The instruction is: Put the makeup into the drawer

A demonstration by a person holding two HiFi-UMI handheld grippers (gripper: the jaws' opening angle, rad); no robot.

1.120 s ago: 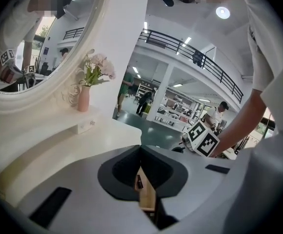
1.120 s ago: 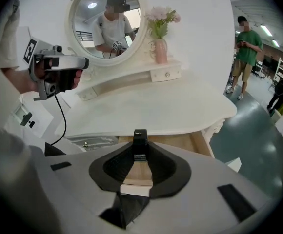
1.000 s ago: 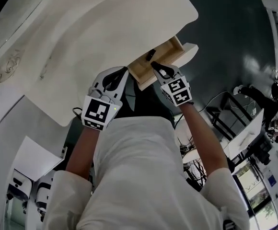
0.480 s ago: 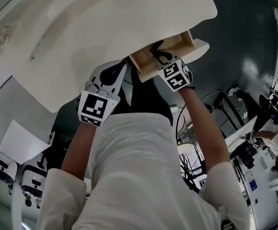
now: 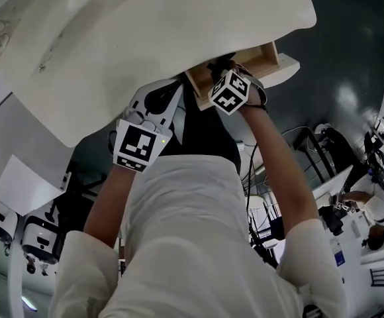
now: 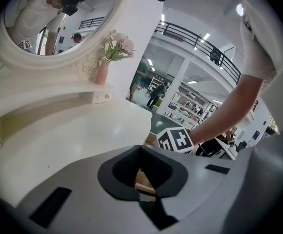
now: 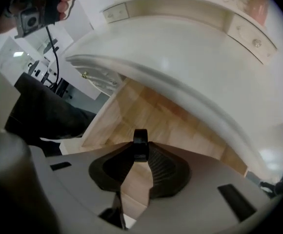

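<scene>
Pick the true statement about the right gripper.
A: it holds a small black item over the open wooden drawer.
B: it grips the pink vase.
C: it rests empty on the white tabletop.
A: the right gripper view shows the right gripper pinching a small black item at its tips, with the wooden bottom of the drawer beneath.

A white dressing table [image 5: 145, 38] carries a broad, glossy top with a curved front edge. At its back rises an oval mirror [image 6: 58, 13] in a carved white frame. Just beside the mirror, on a raised ledge, stands a pink vase [image 6: 101, 72] of pale flowers. Well forward of the mirror, beneath the top's front edge, a wooden drawer [image 7: 146, 111] stands open.
</scene>
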